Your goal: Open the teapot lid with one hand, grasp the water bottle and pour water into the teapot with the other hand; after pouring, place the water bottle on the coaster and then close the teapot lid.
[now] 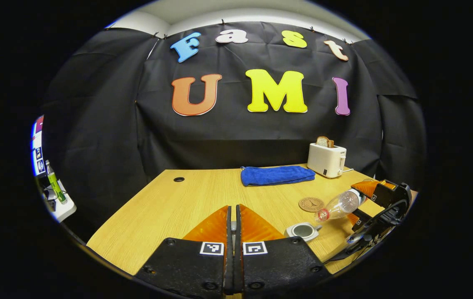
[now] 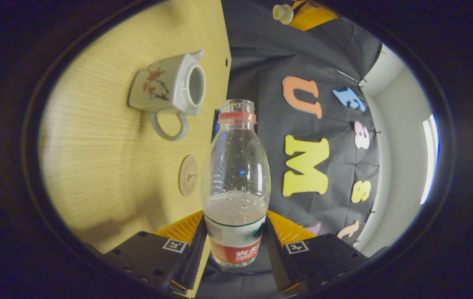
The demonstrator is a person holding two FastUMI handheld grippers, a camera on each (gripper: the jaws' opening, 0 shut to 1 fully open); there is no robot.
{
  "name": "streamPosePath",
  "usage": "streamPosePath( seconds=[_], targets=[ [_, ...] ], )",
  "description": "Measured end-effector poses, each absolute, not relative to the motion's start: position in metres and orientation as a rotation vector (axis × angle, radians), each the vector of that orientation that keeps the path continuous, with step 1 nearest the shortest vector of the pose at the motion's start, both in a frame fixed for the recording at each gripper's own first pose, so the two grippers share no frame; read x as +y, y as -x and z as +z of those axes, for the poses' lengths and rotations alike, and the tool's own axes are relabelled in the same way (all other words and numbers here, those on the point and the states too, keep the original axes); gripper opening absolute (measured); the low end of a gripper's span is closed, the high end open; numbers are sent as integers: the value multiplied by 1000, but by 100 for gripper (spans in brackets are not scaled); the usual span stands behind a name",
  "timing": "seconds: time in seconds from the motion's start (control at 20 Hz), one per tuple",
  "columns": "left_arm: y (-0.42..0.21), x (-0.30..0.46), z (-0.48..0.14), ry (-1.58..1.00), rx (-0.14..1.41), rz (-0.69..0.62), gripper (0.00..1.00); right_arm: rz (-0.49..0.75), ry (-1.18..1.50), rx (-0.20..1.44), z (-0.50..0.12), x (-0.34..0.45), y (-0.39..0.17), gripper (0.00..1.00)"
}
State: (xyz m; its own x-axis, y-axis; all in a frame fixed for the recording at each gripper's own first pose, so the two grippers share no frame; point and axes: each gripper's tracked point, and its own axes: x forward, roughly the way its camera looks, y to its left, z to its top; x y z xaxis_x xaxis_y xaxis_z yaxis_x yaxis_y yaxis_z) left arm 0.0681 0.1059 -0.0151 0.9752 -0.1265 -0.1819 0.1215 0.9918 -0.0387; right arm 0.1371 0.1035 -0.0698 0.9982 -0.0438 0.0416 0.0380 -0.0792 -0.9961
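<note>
- Nearest the lens in the left gripper view, the left gripper (image 1: 232, 226) had its two fingers pressed together with only a thin slit between them. In the right gripper view, a small cream knob-like piece, probably the teapot lid (image 2: 283, 13), showed at the tip of a gripper far off. Whether it was truly pinched could not be confirmed from that view.
- The right gripper (image 2: 236, 245) was clamped on the water bottle (image 2: 236, 174), both fingers pressing its labelled lower body.
- The bottle was uncapped and tilted, mouth aimed down toward the teapot (image 1: 302, 230), which stood open on the table (image 1: 170, 207) with its dark opening exposed.
- The bottle mouth hung just above and beside the teapot opening, not touching it. A stream could not be made out. Some water remained in the bottle.
- Judged step: pouring (lid already off, bottle not yet set down).
- The coaster (image 1: 311, 204) lay bare on the table near the teapot, between it and the blue towel (image 1: 277, 175). A toaster (image 1: 327, 160) stood at the far edge.
- The next move would call for righting the bottle, carrying it to the coaster, and setting it down upright before releasing.
- Lid replacement would follow, requiring alignment over the opening.
</note>
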Motion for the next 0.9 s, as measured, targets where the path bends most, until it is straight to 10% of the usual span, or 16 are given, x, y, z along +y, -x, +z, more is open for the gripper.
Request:
streamPosePath(
  seconds=[0.9],
  targets=[
    [-66, 109, -13, 22, 184, -120, 3, -171, 1935, -174, -21, 122, -147, 70]
  ],
)
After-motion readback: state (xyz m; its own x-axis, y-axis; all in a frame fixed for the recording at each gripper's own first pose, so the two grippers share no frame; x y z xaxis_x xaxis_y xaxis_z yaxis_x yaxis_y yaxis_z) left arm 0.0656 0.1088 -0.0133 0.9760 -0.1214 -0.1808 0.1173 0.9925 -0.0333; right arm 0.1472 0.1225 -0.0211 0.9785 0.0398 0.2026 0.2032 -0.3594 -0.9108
